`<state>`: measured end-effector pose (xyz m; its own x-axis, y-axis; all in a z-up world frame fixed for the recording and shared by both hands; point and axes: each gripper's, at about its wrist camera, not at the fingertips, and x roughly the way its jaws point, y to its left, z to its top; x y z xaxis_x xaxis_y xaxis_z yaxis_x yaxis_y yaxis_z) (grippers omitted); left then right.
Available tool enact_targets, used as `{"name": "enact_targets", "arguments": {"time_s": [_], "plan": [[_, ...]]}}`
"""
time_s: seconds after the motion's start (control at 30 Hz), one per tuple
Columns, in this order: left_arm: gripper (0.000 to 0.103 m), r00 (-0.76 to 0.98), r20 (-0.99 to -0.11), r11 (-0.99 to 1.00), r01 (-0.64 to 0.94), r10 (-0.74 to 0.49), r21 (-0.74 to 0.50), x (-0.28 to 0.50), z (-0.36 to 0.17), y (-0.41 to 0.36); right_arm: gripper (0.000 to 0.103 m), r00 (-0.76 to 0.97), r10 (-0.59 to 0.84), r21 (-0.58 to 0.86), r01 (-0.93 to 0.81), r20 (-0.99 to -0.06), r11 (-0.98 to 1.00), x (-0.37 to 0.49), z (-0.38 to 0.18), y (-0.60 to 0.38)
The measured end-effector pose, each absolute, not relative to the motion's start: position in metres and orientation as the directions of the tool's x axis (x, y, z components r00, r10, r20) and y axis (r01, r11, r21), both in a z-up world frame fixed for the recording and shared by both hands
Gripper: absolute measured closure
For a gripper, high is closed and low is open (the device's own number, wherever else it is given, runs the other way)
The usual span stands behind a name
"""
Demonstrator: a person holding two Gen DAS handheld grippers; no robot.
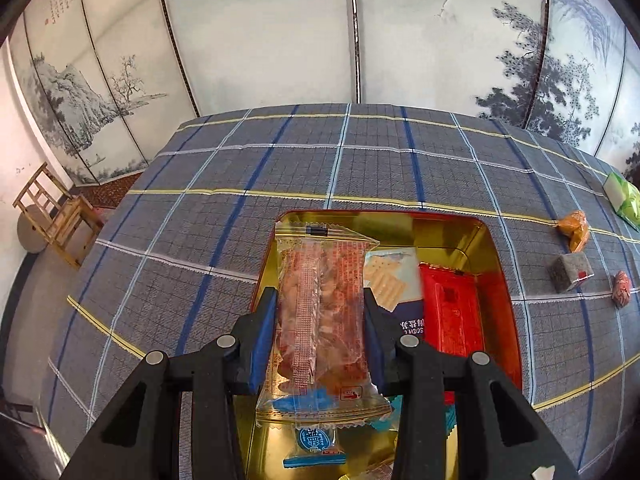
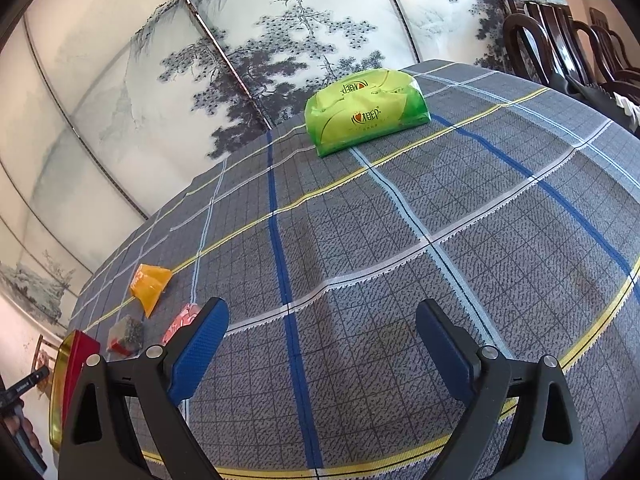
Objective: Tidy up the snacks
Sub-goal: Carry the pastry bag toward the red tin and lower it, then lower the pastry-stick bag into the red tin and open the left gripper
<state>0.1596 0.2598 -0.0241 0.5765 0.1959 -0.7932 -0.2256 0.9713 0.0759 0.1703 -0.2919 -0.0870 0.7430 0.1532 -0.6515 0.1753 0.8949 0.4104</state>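
My left gripper [image 1: 320, 312] is shut on a clear snack packet [image 1: 320, 320] with reddish-brown pieces inside, held above the open gold-lined red tin [image 1: 496, 264]. In the tin lie a red packet [image 1: 452, 316], a cracker packet [image 1: 388, 280] and a blue-labelled sweet [image 1: 316, 444]. My right gripper [image 2: 322, 344] stands open over bare tablecloth with nothing between its fingers. On the cloth lie an orange packet [image 2: 150, 282], a dark grey packet [image 2: 126, 334] and a pink-red wrapped sweet [image 2: 182, 322]. These also show at the right in the left wrist view: the orange packet [image 1: 574, 230], grey packet [image 1: 570, 272], pink sweet [image 1: 621, 294].
A green tissue pack [image 2: 364, 110] lies at the far side of the checked tablecloth [image 2: 400, 260]. The tin's red wall [image 2: 78, 360] shows at the left edge. A painted folding screen stands behind the table, dark chairs [image 2: 560, 40] at the right, a wooden chair [image 1: 56, 216] at the left.
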Motion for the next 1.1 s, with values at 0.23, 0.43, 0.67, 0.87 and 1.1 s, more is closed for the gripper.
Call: {"name": "enact_targets", "arguments": {"time_s": [0.23,0.43,0.67,0.87,1.1], "plan": [[0.067,0.554,-0.809,0.968,-0.244,0.195,0.066,0.164,-0.036,0.264,0.008,0.743,0.153,0.41,0.175,-0.651,0.895,0.17,-0.087,-0.292],[0.067,0.528,-0.832,0.957,-0.29,0.171,0.012,0.187,-0.04,0.277,0.008,0.741,0.156,0.411,0.174,-0.653,0.895,0.17,-0.087,-0.291],[0.067,0.501,-0.849,0.954,-0.301,0.166,0.009,0.21,-0.046,0.276,0.008,0.741,0.156,0.411,0.173,-0.653,0.895,0.17,-0.087,-0.291],[0.067,0.475,-0.864,0.952,-0.306,0.167,0.016,0.218,-0.058,0.275,0.008,0.74,0.157,0.41,0.173,-0.654,0.895,0.171,-0.087,-0.291],[0.067,0.461,-0.87,0.944,-0.328,0.176,0.017,0.22,-0.061,0.28,0.007,0.739,0.157,0.409,0.173,-0.655,0.896,0.171,-0.087,-0.29]]}}
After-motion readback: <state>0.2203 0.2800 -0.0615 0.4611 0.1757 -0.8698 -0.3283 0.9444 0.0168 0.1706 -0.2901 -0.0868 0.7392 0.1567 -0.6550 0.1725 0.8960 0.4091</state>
